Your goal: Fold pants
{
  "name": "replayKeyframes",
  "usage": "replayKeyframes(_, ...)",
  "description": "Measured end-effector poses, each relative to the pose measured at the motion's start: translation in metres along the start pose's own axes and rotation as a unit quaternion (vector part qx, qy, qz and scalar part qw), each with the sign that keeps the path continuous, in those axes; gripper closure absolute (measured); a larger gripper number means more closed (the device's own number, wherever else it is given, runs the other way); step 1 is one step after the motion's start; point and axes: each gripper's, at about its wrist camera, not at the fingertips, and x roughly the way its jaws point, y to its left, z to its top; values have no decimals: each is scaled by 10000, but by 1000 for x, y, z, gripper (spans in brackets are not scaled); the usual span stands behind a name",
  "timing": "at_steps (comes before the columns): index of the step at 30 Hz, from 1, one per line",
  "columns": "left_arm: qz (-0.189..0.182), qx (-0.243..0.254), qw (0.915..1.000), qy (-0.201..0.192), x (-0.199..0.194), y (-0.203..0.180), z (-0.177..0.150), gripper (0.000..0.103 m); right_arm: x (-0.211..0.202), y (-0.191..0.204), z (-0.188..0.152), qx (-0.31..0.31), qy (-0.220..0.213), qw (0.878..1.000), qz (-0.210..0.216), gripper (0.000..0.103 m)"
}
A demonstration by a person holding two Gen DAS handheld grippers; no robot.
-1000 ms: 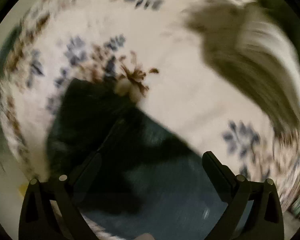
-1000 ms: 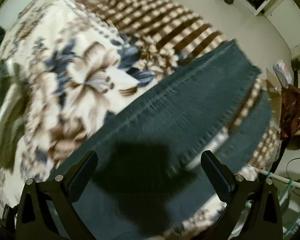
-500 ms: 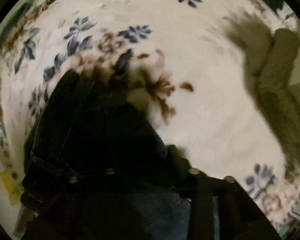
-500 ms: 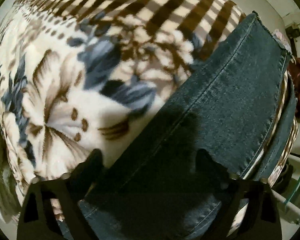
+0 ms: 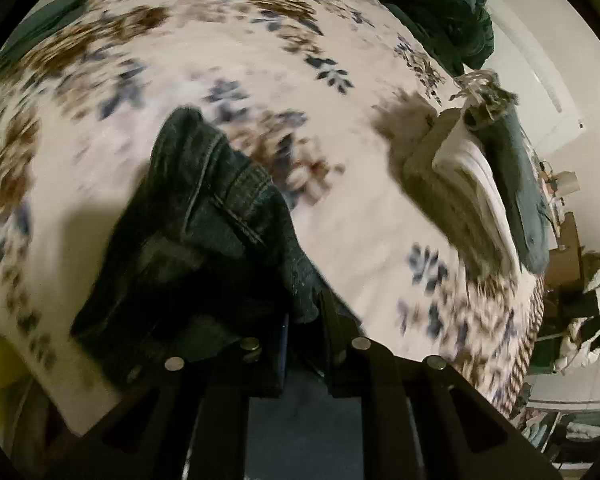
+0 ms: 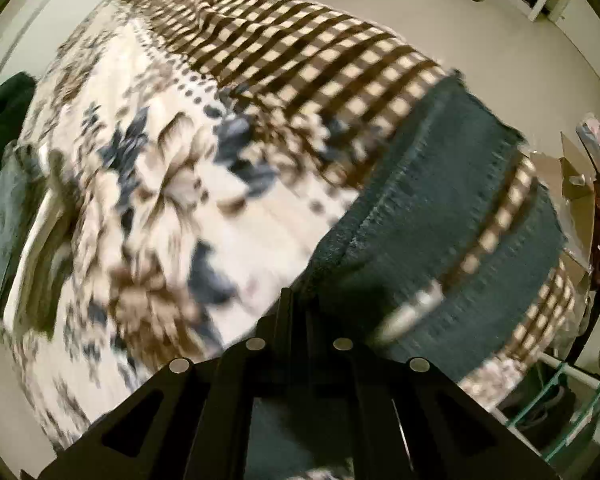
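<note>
The pants (image 5: 204, 216) are lying on the blanket (image 5: 340, 216), with a stack of folded clothes (image 5: 472, 200) sitting well apart to their right.

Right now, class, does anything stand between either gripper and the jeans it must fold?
Nothing visible does. The left gripper is already shut on the jeans at the waistband end, and the right gripper is shut on a leg edge, over the floral blanket.

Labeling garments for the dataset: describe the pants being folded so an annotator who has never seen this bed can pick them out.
Start from the big cream blanket with blue and brown flowers covering the bed. The pants are the dark blue denim on it, bunched at the stitched waistband in the left gripper; the right gripper pinches the leg end. Unlike the folded pile of paler clothes nearby, they are gripped.
</note>
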Motion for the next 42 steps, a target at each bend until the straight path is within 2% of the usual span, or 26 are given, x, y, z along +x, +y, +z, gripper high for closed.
replayKeyframes(3, 99, -283, 9995, 74, -8, 31, -26, 92, -28, -25, -18, -85, 33, 9999, 115, 98)
replayKeyframes(6, 199, -862, 9955, 333, 14, 77, -57, 93, -29, -54, -42, -327, 25, 9995, -36, 98)
replayKeyframes(8, 312, -1043, 9932, 417, 37, 97, -72, 93, -12, -72, -59, -380, 163, 9991, -121, 98)
replayKeyframes(10, 272, -1215, 9909, 509, 59, 118, -86, 93, 10, -88, -70, -473, 298, 9981, -258, 98)
replayKeyframes(14, -86, -1571, 9862, 523, 77, 137, -89, 90, 48, -110, -73, -378, 695, 9968, -120, 95)
replayKeyframes(15, -204, -1605, 9856, 498, 74, 136, -89, 83, 52, -116, -73, -318, 763, 9966, -17, 94)
replayKeyframes(16, -246, -1614, 9854, 491, 71, 135, -89, 79, 54, -124, -74, -201, 855, 9960, 186, 86)
replayKeyframes(17, -223, -1616, 9854, 496, 68, 135, -90, 75, 53, -132, -74, -80, 896, 9954, 339, 67)
replayKeyframes(18, -231, -1613, 9855, 476, 63, 133, -91, 72, 49, -140, -75, 28, 879, 9950, 475, 56)
replayKeyframes(19, -220, -1604, 9858, 443, 57, 135, -92, 68, 41, -149, -75, 149, 797, 9946, 644, 41)
replayKeyframes(20, -121, -1575, 9866, 407, 52, 133, -93, 53, 34, -156, -74, 225, 696, 9944, 758, 37)
replayKeyframes(21, -62, -1531, 9875, 378, 49, 130, -94, 29, 23, -165, -71, 290, 530, 9946, 849, 37)
replayKeyframes(22, -16, -1439, 9891, 320, 45, 126, -95, 19, 15, -170, -68, 314, 404, 9950, 853, 37)
replayKeyframes(24, 165, -1115, 9934, 194, 39, 113, -96, 17, 0, -179, -56, 300, 98, 9967, 751, 35)
replayKeyframes(27, 533, -512, 9970, 210, 42, 83, -97, 17, -17, -172, -26, -28, -379, 9988, 324, 35)
replayKeyframes(28, 540, -324, 9977, 235, 44, 73, -100, 16, -19, -164, -19, -197, -465, 9984, 245, 30)
replayKeyframes(29, 569, -112, 9979, 290, 48, 61, -101, 16, -22, -156, -10, -426, -529, 9976, 140, 19)
replayKeyframes(31, 579, 176, 9975, 370, 55, 42, -104, 16, -15, -132, 3, -1081, -611, 9922, -107, 9)
replayKeyframes(34, 635, 390, 9959, 509, 67, 20, -108, 16, 12, -100, 14, -1874, -382, 9787, -749, 10)
replayKeyframes(35, 607, 408, 9959, 534, 70, 13, -109, 16, 19, -94, 15, -2020, -338, 9743, -934, 13)
replayKeyframes(36, 610, 444, 9956, 561, 72, 9, -110, 16, 22, -96, 15, -2131, -343, 9690, -1205, 23)
replayKeyframes(37, 681, 483, 9949, 565, 72, 7, -111, 16, 19, -104, 15, -2099, -421, 9669, -1392, 67)
replayKeyframes(38, 672, 501, 9949, 564, 72, 6, -111, 16, 8, -121, 18, -1832, -594, 9717, -1368, 98)
replayKeyframes(41, 663, 546, 9948, 548, 71, 3, -111, 16, -26, -185, 24, -677, -906, 9877, -1079, 98)
replayKeyframes(42, 676, 565, 9946, 549, 72, 3, -112, 16, -38, -222, 25, -140, -920, 9909, -975, 98)
